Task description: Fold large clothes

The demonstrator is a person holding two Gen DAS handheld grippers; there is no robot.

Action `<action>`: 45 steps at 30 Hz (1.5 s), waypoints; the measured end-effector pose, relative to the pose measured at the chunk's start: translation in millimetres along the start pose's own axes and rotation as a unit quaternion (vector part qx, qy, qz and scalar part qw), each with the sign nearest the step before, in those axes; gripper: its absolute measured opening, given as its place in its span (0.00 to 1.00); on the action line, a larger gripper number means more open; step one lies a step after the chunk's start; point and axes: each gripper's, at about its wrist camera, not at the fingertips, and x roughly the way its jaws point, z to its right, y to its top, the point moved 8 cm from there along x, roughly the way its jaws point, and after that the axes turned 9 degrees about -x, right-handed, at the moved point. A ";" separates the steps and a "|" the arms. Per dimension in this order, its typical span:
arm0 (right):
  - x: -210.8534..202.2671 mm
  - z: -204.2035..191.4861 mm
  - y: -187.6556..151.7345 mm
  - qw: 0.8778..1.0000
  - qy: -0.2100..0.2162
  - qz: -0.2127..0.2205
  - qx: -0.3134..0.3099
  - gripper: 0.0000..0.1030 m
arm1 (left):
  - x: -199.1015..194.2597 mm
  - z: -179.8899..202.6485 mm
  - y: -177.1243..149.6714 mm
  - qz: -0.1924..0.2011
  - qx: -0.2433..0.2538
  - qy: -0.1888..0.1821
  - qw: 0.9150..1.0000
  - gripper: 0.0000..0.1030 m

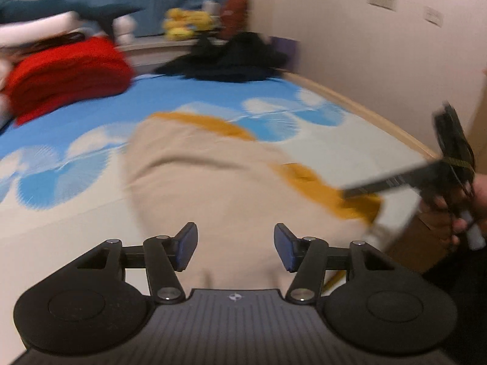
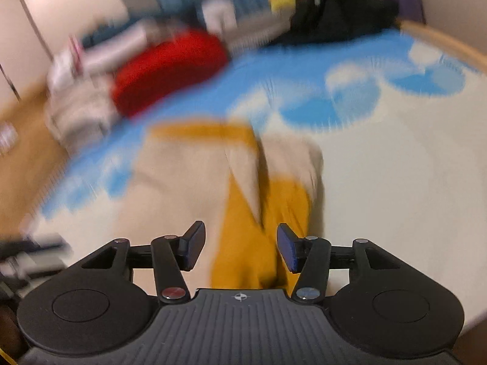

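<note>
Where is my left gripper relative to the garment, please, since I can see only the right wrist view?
Observer: The left gripper is open above the beige part of the garment, with nothing between its pads.
Operator: Thank you. How does my right gripper look from that side?
Observer: The right gripper comes in from the right, its tip at the garment's mustard edge. Blur hides whether it touches.
Operator: Is there anything on the wall beyond the bed?
Observer: Two pale wall plates sit high on it.
</note>
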 end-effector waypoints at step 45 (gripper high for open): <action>2.5 13.8 -19.2 0.991 -0.107 -0.024 -0.071 0.39 | 78.4 -35.8 -57.9 -0.198 -0.098 0.033 0.975 0.79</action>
